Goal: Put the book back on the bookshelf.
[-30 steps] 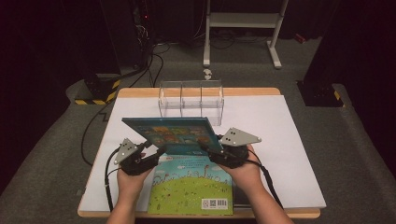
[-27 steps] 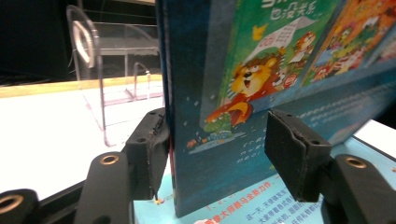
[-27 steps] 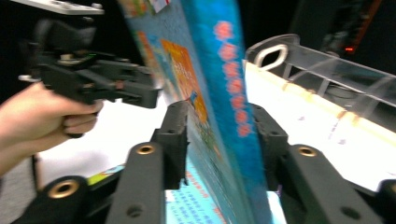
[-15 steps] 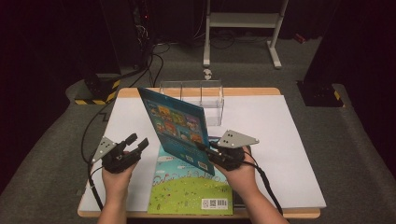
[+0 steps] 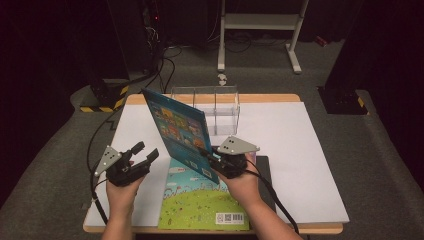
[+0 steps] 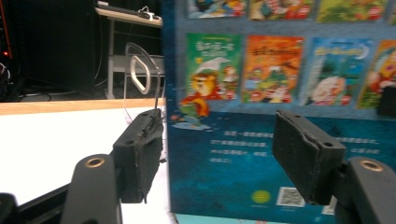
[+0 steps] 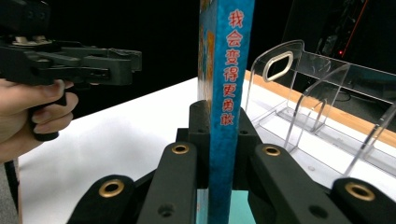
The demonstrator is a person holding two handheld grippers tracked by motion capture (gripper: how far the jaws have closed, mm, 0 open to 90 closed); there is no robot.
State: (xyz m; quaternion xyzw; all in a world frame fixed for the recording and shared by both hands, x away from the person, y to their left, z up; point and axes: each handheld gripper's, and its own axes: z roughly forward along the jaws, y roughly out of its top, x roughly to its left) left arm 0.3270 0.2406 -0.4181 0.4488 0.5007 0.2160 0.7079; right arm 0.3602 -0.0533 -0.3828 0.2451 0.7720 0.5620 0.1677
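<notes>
behind the raised blue book (image 5: 181, 134) – right tool (image 5: 212, 159) clenched on it, left tool (image 5: 145, 154) released – clear rack (image 5: 218, 106)

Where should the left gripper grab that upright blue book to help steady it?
Take the blue book by its free near-left edge, coming from the left gripper's side. It stands tilted on edge, the right gripper clamps the spine, and that thin edge fits between open jaws.

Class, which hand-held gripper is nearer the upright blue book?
Right. The right hand-held gripper clamps the blue book at its spine; the left hand-held gripper is open, apart beside it.
</notes>
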